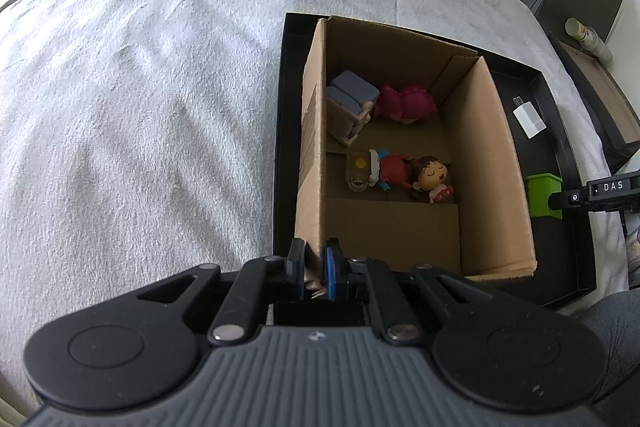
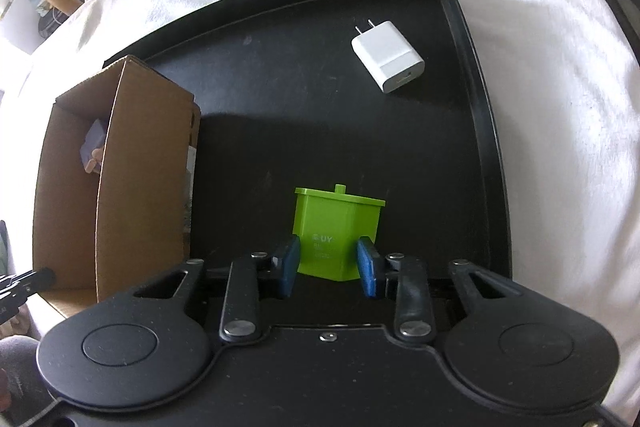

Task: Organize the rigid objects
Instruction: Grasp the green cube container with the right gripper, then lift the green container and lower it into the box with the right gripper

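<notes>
Green block (image 2: 336, 233) stood on black tray (image 2: 280, 75), pinched low between right gripper (image 2: 329, 269) pads | left gripper (image 1: 314, 269) clamped cardboard box (image 1: 480, 163) wall | risk: low grip lets block tip during lift.

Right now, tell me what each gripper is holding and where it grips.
The left gripper is clamped on the near corner wall of the cardboard box. The right gripper pinches the green container by its lower sides.
</notes>
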The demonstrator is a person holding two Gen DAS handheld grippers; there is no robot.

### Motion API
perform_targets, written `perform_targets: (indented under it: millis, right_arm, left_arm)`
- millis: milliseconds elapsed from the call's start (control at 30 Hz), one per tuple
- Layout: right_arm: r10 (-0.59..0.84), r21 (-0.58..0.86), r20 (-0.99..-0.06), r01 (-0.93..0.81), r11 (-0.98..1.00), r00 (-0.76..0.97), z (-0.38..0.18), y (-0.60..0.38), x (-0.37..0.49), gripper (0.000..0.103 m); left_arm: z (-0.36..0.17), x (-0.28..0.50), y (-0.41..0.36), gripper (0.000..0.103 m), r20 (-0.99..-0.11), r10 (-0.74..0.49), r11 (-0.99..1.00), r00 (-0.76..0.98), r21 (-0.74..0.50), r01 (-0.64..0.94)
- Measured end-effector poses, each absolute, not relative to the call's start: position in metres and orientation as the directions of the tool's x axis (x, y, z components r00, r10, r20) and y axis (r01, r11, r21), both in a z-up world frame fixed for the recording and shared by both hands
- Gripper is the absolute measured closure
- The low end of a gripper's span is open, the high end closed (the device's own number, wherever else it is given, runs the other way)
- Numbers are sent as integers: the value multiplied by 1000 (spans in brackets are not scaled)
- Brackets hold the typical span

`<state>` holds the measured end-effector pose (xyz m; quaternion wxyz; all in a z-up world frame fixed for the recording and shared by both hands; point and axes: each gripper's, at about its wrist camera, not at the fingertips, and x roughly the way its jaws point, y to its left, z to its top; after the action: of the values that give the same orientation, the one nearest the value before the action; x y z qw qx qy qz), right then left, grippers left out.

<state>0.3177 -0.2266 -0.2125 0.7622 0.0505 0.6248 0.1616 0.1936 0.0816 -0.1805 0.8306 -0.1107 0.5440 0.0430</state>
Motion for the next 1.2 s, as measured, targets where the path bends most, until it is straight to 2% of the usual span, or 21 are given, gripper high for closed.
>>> perform_targets:
  millis: [133, 533, 633, 767, 1200]
  right_arm:
    - [315, 290, -931, -151, 945, 185, -216, -231, 316, 58]
    - [396, 389, -897, -78, 918, 197, -237, -246, 321, 53]
    - [393, 384, -897, -83, 920, 201, -238, -244, 320, 55]
    - [355, 336, -906, -119, 934, 232, -226, -239, 315, 55]
    - [381, 319, -863, -227, 920, 331, -162, -216, 310, 55]
  left_arm:
    - [-181, 194, 82, 93, -913, -49, 972, 405, -138, -193]
    - [-179, 194, 82, 94, -912, -51, 971, 407, -141, -194]
    - [-178, 194, 81, 94, -912, -50, 971, 407, -139, -192]
    - [-178, 194, 81, 94, -911, -50, 971, 408, -139, -192]
    - [-177, 191, 82, 94, -905, -61, 971, 422, -151, -183]
